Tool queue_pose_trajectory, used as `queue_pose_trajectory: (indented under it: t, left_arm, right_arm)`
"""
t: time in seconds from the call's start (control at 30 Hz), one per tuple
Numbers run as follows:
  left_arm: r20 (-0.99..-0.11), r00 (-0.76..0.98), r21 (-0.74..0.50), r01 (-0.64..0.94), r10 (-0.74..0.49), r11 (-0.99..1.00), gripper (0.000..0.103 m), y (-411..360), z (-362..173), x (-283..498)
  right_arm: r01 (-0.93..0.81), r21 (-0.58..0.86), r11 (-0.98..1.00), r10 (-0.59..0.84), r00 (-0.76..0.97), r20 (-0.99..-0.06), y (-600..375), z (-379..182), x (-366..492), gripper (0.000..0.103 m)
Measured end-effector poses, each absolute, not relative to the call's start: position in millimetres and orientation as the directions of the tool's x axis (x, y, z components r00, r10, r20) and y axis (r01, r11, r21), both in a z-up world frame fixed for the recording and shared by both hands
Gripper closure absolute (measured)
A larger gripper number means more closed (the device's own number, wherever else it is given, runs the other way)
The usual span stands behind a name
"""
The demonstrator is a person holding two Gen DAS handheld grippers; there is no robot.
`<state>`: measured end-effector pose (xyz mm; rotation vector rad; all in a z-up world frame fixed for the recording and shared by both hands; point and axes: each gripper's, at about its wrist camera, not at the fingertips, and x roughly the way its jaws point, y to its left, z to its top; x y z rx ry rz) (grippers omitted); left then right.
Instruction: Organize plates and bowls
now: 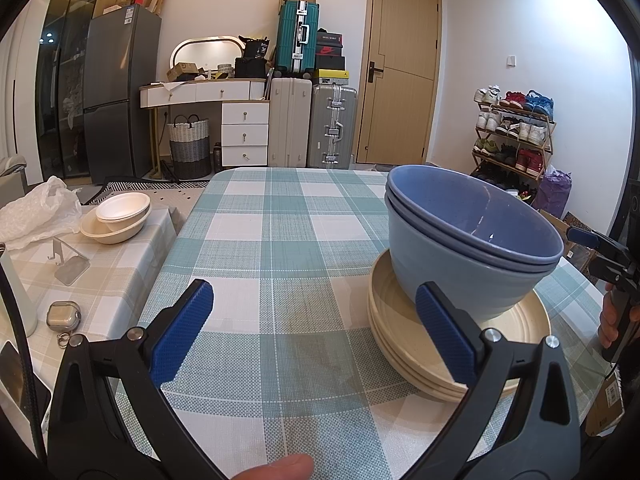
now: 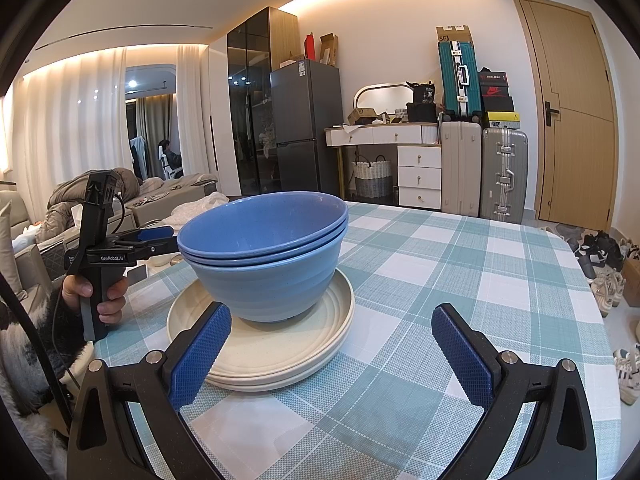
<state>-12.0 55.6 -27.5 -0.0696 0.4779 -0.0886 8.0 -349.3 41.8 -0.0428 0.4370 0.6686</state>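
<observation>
Stacked blue bowls (image 2: 264, 256), nested upright, sitting square on a pile of cream plates (image 2: 276, 356) on the checked table (image 2: 460, 280). Just beside the plates, on the near left in the right wrist view, right tongs (image 2: 332, 356) spread wide, gripping nothing, one blue pad (image 2: 200, 360) overlapping the plate rim in the picture. Left of the bowls, left tongs (image 1: 314, 332) also wide apart and bare, one pad (image 1: 444, 336) in front of the plates' edge in the left wrist view. Well away from the bowls, on a side table, small white bowls (image 1: 118, 216), crumpled plastic bag (image 1: 38, 212). Far behind the bowls: suitcases (image 1: 312, 124), grey fridge (image 1: 116, 88), wooden door (image 1: 400, 68), shoe rack (image 1: 516, 132).
</observation>
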Motion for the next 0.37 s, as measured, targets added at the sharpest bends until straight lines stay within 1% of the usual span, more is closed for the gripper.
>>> queue_pose_trajectory:
  t: [0.37]
  left_arm:
    - [-0.456,0.884,-0.088,0.068,-0.101,0.994,0.002,55.3,-28.0,-11.3]
  right_arm:
    - [-0.608,0.101,0.787,0.591,0.697,-0.406,-349.5,42.1,7.8,0.001]
